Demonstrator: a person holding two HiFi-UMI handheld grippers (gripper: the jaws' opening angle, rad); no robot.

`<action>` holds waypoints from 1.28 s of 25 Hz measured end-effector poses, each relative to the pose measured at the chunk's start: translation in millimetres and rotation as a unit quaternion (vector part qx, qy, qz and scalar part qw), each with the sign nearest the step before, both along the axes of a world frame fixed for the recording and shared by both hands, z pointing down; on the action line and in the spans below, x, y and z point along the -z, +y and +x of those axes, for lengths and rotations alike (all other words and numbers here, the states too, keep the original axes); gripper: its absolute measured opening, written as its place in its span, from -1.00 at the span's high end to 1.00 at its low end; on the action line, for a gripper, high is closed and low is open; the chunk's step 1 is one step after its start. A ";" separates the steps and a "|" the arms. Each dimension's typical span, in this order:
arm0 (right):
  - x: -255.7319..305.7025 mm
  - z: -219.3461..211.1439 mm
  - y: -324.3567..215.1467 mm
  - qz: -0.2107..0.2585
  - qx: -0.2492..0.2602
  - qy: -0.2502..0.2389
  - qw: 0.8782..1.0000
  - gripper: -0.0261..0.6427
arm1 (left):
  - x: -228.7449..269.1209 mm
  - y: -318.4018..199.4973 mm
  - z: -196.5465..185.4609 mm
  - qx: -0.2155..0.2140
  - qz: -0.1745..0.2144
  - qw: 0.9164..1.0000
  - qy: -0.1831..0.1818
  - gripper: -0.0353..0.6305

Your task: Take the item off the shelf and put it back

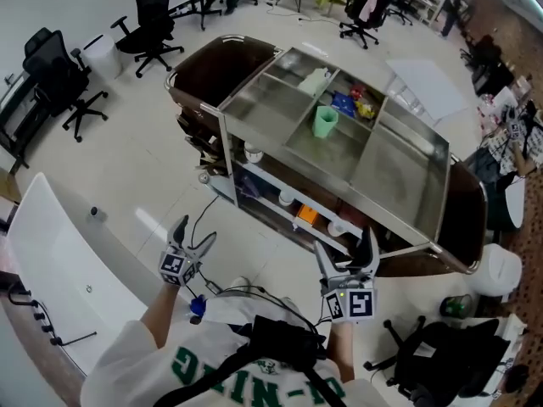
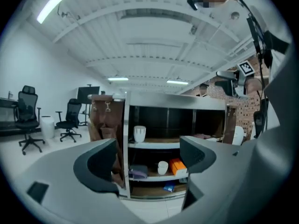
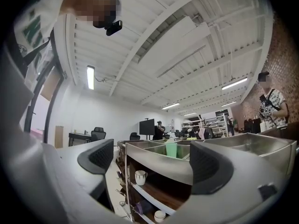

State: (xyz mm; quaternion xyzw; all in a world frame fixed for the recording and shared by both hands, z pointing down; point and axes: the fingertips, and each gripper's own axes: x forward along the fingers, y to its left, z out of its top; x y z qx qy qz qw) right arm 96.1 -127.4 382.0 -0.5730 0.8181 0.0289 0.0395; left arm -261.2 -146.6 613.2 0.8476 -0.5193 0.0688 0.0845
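Observation:
A steel shelf cart [image 1: 399,195] stands in front of me. Its top tray holds a green cup [image 1: 325,121] and some small packets [image 1: 355,103]. In the left gripper view a white ribbed cup [image 2: 139,133] sits on the upper shelf. A small white cup [image 2: 162,167], an orange box [image 2: 177,166] and a purple item [image 2: 138,172] sit on the shelf below. My left gripper [image 1: 195,231] hangs open and empty, short of the cart's left end. My right gripper [image 1: 346,246] is also open and empty, near the cart's front edge. The right gripper view shows the green cup [image 3: 171,148] and the ribbed cup [image 3: 140,177].
A white table [image 1: 59,261] stands at my left. Black office chairs [image 1: 59,79] stand on the floor behind the cart, and another chair [image 1: 441,359] is at my right. A person [image 3: 273,104] stands at the far right by the cart. A blue item [image 2: 169,187] lies on the bottom shelf.

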 end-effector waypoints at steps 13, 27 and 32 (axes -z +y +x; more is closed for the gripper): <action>-4.5 -5.2 0.7 -0.017 -0.015 0.021 1.000 -0.63 | -29.9 -21.5 40.1 -0.057 -0.016 0.998 -0.034 -0.36; -13.7 -9.1 6.1 -0.050 -0.041 0.048 0.997 -0.63 | -55.7 -132.3 91.7 -0.084 -0.031 0.995 -0.040 -0.36; -23.2 -1.1 15.7 -0.073 -0.069 0.058 0.993 -0.63 | -74.2 -183.6 109.6 -0.085 -0.034 0.995 -0.040 -0.36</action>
